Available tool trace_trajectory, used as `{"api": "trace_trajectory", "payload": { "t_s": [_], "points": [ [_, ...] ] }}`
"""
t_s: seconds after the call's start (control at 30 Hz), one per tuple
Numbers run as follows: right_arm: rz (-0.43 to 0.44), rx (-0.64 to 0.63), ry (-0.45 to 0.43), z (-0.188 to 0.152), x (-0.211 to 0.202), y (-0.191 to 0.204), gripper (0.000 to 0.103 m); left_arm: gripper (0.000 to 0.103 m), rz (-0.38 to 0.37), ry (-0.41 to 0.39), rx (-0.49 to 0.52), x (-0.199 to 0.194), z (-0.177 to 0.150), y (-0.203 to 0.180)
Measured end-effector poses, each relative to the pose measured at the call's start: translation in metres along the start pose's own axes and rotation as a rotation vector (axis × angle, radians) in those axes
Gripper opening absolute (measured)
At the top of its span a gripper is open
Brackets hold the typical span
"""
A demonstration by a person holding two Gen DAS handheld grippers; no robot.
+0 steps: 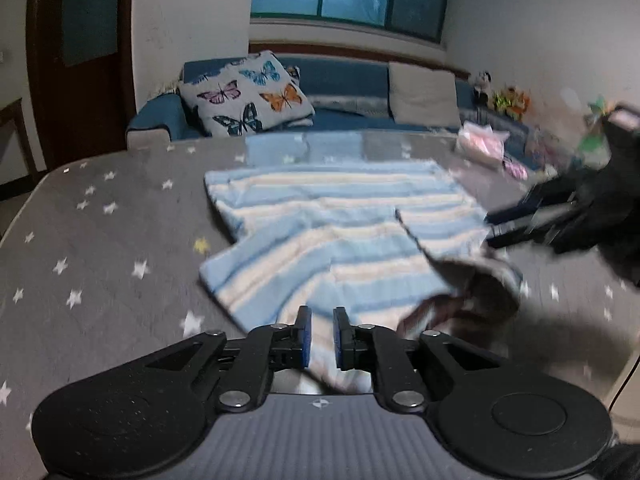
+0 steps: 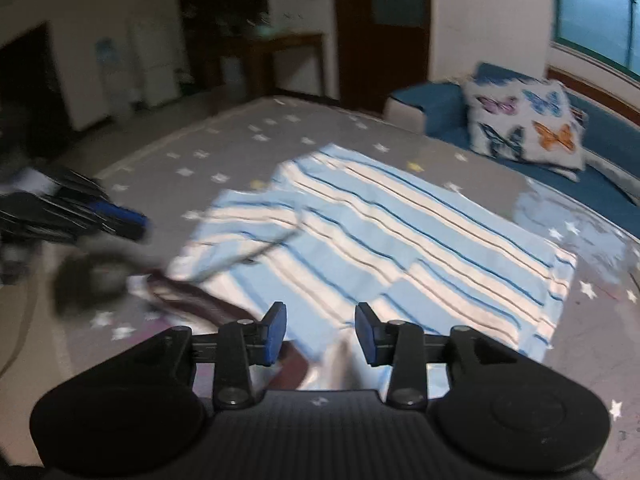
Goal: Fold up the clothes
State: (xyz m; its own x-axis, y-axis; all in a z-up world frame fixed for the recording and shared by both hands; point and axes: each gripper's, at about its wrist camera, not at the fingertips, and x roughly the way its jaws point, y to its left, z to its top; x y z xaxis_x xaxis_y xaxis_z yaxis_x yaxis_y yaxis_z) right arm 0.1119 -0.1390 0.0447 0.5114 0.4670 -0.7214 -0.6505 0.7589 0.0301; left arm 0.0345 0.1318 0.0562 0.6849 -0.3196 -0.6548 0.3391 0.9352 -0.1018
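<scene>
On the grey star-print cover (image 1: 100, 240), my blue-and-white striped cloth garment (image 1: 328, 220) lies flat.
Left gripper (image 1: 322, 334) jaws narrowly apart over its hem; right gripper (image 2: 321, 330) jaws apart, gripping nothing.

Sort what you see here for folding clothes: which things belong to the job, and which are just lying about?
Job: striped garment; left gripper; right gripper.
Lying about: butterfly cushion; plain cushion; pink packet; blue sofa.
</scene>
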Motion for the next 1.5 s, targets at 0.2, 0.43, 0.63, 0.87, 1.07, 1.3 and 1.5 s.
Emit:
{"api": "trace_trajectory", "payload": {
  "t_s": [0.2, 0.43, 0.63, 0.87, 1.07, 1.3, 1.5],
  "points": [
    [-0.101, -0.01, 0.094, -0.012, 0.046, 0.004, 0.043, 0.024, -0.045, 0.055, -0.019, 0.052, 0.021, -0.024],
    [-0.164, 0.073, 0.049, -0.03, 0.029, -0.008, 0.015, 0.024, -0.121, 0.178, -0.025, 0.111, 0.015, -0.056],
    [-0.224, 0.164, -0.002, -0.054, -0.018, -0.016, 0.014, 0.038, -0.165, 0.195, 0.07, 0.106, -0.001, -0.082],
    [-0.211, 0.165, -0.008, -0.062, -0.035, -0.017, 0.019, 0.043, -0.124, 0.162, 0.088, 0.104, 0.011, -0.09],
    [-0.188, 0.141, -0.027, -0.042, -0.026, -0.016, 0.026, 0.043, -0.143, 0.164, 0.063, 0.117, 0.015, -0.099],
    [-0.107, 0.173, 0.007, -0.01, 0.013, -0.034, 0.027, 0.043, -0.194, 0.148, 0.108, 0.116, 0.004, -0.121],
    [-0.103, 0.186, 0.047, 0.004, 0.059, -0.044, 0.035, 0.044, -0.197, 0.142, 0.129, 0.116, -0.005, -0.124]
  ]
}}
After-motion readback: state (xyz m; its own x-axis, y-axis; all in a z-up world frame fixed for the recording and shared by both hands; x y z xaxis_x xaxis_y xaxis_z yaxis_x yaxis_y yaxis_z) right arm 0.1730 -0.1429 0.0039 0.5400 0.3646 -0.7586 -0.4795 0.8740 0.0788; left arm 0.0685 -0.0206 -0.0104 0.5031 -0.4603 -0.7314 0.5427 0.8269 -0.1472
